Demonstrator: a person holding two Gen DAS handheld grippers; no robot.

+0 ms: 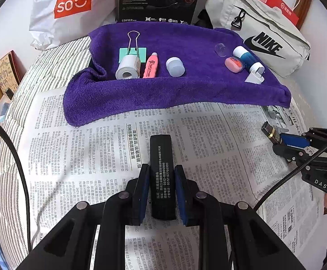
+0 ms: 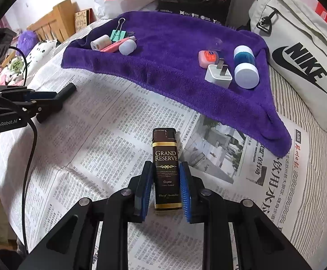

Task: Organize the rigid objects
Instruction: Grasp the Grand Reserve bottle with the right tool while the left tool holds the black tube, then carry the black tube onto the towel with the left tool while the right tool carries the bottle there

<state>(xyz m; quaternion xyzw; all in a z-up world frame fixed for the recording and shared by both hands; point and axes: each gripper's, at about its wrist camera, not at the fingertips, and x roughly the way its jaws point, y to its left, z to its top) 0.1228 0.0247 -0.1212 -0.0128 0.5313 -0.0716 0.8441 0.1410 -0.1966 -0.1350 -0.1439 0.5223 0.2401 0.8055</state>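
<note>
Holding a hard black lighter (image 1: 162,175) tight, the left gripper (image 1: 162,193) is squeezing its flat sides; the right gripper (image 2: 165,186) is pinching a smooth, light brown lighter (image 2: 165,168) mid-body.

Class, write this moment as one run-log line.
left gripper: shut on black lighter | right gripper: shut on Grand Reserve lighter | both over newspaper | purple towel: small items sorted

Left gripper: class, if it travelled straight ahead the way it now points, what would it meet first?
Probably the front edge of the purple towel. The left gripper, shut on a black lighter, has only newspaper before it; depth is uncertain.
</note>
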